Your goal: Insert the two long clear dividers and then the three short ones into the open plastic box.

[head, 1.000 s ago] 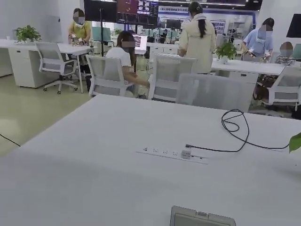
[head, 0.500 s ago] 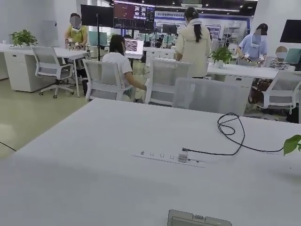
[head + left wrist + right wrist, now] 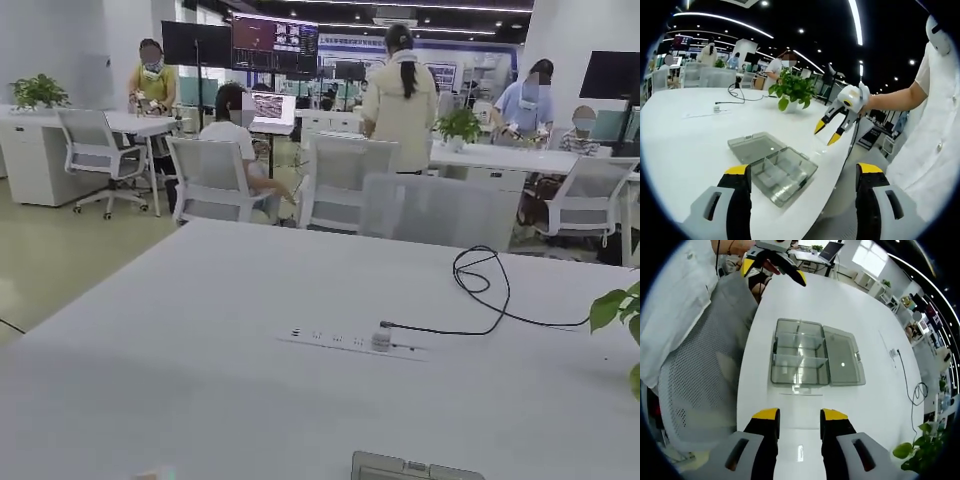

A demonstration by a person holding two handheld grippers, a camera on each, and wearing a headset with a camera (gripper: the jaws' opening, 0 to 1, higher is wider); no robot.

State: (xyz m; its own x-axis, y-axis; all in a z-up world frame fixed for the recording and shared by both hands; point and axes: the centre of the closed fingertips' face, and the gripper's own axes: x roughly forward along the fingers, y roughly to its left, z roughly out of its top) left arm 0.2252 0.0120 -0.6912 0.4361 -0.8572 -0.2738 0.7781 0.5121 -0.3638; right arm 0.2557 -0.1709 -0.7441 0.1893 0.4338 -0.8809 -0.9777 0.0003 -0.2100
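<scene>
the open plastic box (image 3: 790, 371) lies on the white table (image 3: 200, 330) near the person's edge, with its hinged lid (image 3: 842, 357) laid flat beside it. part of it shows at the bottom of the head view. clear dividers (image 3: 800, 356) seem to stand in the box already and split it into compartments, but i cannot tell how many of the 5 are seated. a faint clear strip (image 3: 800, 393) appears to lie on the table just beside one wall of the box. it may be a loose divider, but it is too faint to be sure.

the left gripper (image 3: 802, 169) is held near the box, apart from it, jaws spread wide and holding nothing. the right gripper (image 3: 799, 414) hovers off the opposite side, jaws parted by a narrower gap, also empty.

the dividers look thin, light, fairly stiff and slippery, and they are hard to see against the white. the best hold is probably a pinch on the top edge near mid-length, so both ends drop into the wall slots together. too hard a squeeze could bow or crack one. the box looks light and may slide, so the free gripper should brace a wall.
</scene>
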